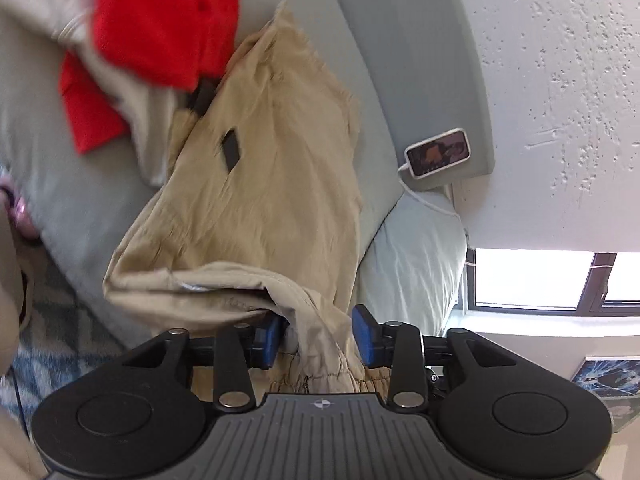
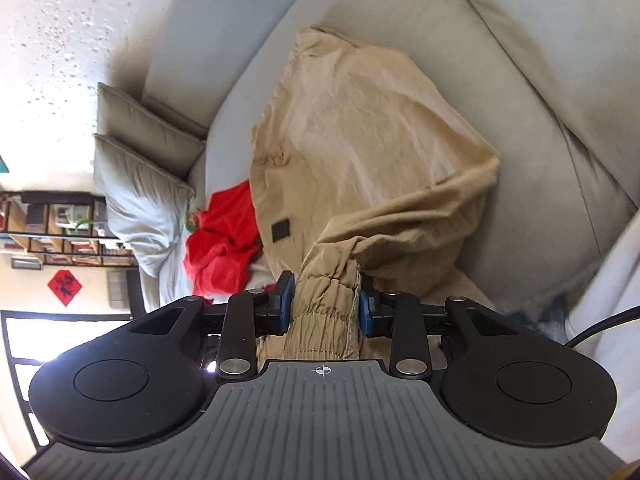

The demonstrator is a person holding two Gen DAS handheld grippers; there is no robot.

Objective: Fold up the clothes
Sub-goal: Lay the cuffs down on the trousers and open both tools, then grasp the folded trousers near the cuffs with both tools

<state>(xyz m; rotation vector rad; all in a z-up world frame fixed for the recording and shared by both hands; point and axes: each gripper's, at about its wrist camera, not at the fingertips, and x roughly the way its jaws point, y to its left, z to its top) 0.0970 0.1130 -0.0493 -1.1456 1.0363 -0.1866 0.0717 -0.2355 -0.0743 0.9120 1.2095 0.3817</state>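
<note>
The tan trousers [image 1: 272,168] lie spread over the grey sofa [image 1: 80,200], running away ahead of both claws. In the left wrist view a bunched fold of the tan cloth hangs down between the blue pads of the left gripper [image 1: 318,336]; the jaws stand apart, with the cloth against the left pad and a gap before the right one, so nothing is pinched. Ahead and to the upper left of this claw a red garment [image 1: 160,20] is heaped past the trousers, and a phone [image 1: 438,154] leans on the sofa's arm up to its right. In the right wrist view the right gripper [image 2: 326,306] is clamped on the gathered elastic cuff [image 2: 324,308] of one trouser leg, both pads pressing its sides, and the leg rises from the pads toward the rest of the trousers [image 2: 360,128] ahead
</note>
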